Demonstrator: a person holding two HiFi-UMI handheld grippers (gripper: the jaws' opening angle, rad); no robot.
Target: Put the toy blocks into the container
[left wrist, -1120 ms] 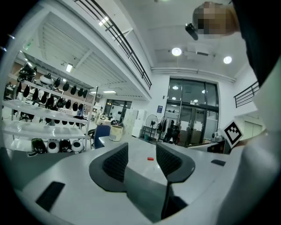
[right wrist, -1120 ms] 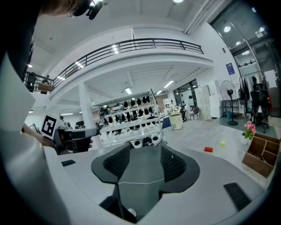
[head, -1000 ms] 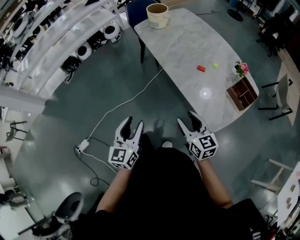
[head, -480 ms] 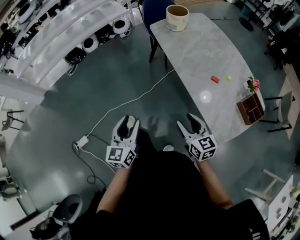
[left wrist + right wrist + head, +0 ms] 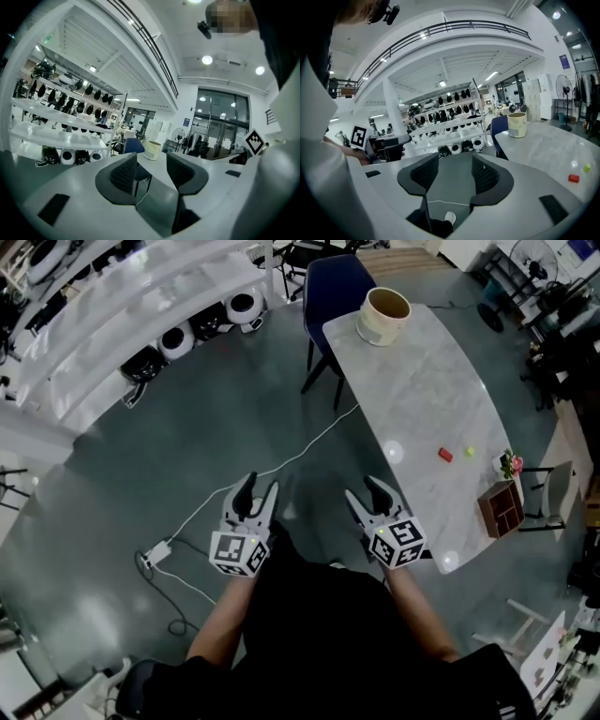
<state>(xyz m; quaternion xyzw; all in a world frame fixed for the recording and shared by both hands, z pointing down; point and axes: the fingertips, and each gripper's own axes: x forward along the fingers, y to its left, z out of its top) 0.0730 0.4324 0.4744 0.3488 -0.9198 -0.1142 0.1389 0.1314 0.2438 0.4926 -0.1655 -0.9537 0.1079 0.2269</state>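
None of the task is done yet, as far as the pictures show. The person stands on the floor short of the table point(image 5: 422, 381), with both grippers held out in front and neither near a block.

The left gripper point(image 5: 258, 491) has its jaws well apart with nothing between them, only the room beyond. The right gripper point(image 5: 367, 495) is just as wide and just as empty.

Two toy blocks lie on the tabletop near its right edge: a red block point(image 5: 445, 455) and a small yellow-green block point(image 5: 470, 452) just beside it, not touching. The container point(image 5: 385, 315), a cream tub, stands at the table's far end, well apart from both. It looks empty, though its bottom is not fully in view.

Everything is left to do — reach the table, then grasp each block and carry it to the tub.
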